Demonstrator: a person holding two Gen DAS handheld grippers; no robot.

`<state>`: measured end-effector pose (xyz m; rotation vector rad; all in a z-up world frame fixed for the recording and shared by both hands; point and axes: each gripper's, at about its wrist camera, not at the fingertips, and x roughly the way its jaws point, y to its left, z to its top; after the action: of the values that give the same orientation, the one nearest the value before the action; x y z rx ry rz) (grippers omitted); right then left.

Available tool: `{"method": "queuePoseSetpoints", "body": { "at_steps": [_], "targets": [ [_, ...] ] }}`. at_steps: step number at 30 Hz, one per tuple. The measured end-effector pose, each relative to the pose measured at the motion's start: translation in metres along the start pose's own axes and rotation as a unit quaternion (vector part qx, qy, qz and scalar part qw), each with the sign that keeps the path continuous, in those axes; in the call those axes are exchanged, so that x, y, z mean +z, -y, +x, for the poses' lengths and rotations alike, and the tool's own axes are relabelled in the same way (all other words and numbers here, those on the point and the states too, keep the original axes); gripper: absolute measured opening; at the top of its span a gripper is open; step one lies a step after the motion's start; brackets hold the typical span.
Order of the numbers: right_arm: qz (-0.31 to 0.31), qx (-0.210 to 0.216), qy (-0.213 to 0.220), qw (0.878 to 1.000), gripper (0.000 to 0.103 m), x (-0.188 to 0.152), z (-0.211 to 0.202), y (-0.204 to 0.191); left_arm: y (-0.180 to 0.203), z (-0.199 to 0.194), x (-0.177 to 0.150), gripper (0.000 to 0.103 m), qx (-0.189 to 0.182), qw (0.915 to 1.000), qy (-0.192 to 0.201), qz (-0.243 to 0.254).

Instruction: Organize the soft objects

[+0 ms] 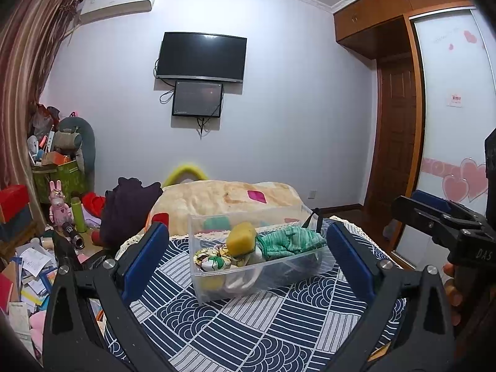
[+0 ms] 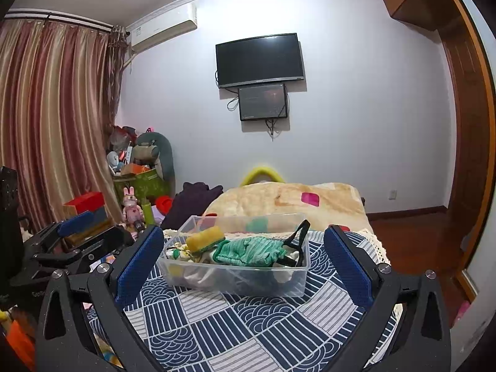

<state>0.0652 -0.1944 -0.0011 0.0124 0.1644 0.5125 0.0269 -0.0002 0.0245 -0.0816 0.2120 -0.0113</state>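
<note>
A clear bin (image 2: 235, 282) on the bed (image 2: 248, 325) holds a yellow sponge (image 2: 205, 238) and green cloth (image 2: 251, 249), long axis left-right. Both tools (image 1: 246, 266) (image 2: 243, 271) spread, empty.

Even, cool indoor light, soft shadows, sharp focus, strong fisheye bending and dark vignetting at the corners.
</note>
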Motion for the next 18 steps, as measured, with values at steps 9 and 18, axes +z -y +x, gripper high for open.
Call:
{"method": "queuePoseSetpoints", "body": {
  "at_steps": [9, 18],
  "targets": [
    [0.001, 0.001, -0.001, 1.000, 0.103, -0.0005, -0.0004, -0.0014, -0.0001, 0.0007, -0.0016, 0.103, -0.005, 1.0000, -0.005, 0.002],
    [0.001, 0.002, -0.005, 1.000, 0.103, -0.0026, 0.0010, -0.0024, -0.0003, 0.0014, -0.0015, 0.103, -0.006, 1.0000, -0.007, -0.004]
  ]
}}
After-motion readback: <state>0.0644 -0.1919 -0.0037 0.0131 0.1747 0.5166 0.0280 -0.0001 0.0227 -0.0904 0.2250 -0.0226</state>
